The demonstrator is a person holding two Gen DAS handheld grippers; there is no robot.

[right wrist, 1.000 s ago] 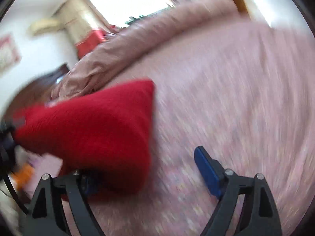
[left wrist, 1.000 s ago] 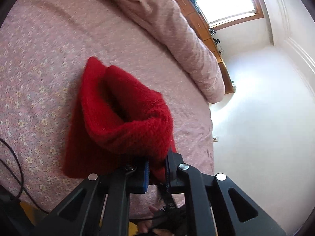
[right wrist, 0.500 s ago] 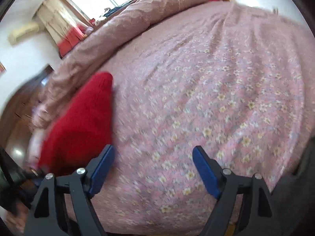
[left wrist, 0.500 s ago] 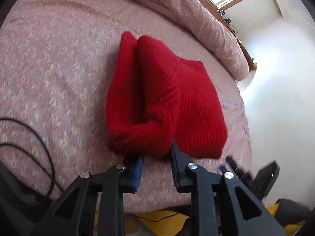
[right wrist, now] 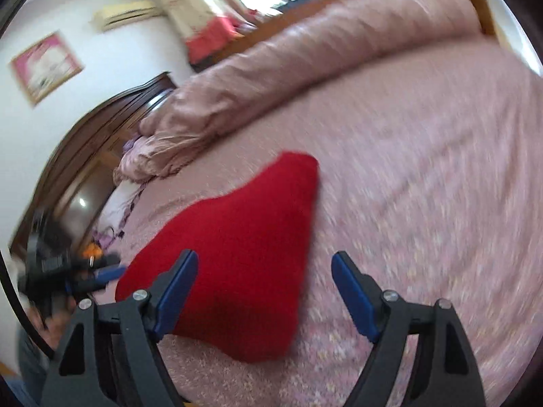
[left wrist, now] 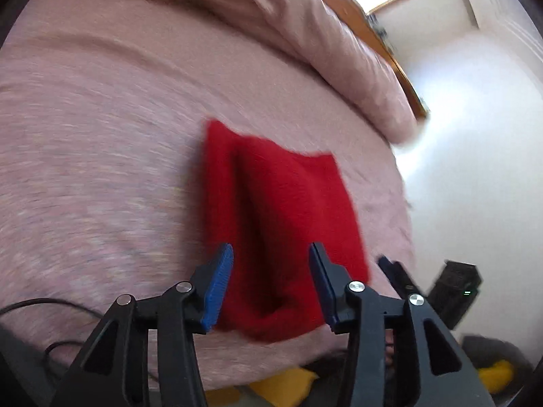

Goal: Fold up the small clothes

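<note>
A red knitted garment (left wrist: 278, 217) lies folded on the pink flowered bed (left wrist: 95, 156). My left gripper (left wrist: 271, 254) is open and empty, just above the garment's near edge. In the right wrist view the same garment (right wrist: 237, 254) lies in front of my right gripper (right wrist: 264, 261), which is open and empty over its right side. The left gripper (right wrist: 68, 271) shows at the left edge of the right wrist view. The right gripper's tip (left wrist: 397, 271) shows at the lower right of the left wrist view. Both views are blurred by motion.
A rolled pink duvet (left wrist: 325, 51) lies along the far side of the bed, also in the right wrist view (right wrist: 305, 61). A dark wooden headboard (right wrist: 101, 129) stands at the left. A black cable (left wrist: 44, 305) lies at the bed's near edge.
My left gripper let go of the red garment, opened wide and drew back. The garment dropped flat on the bed. My right gripper swung back over the garment, still open.
</note>
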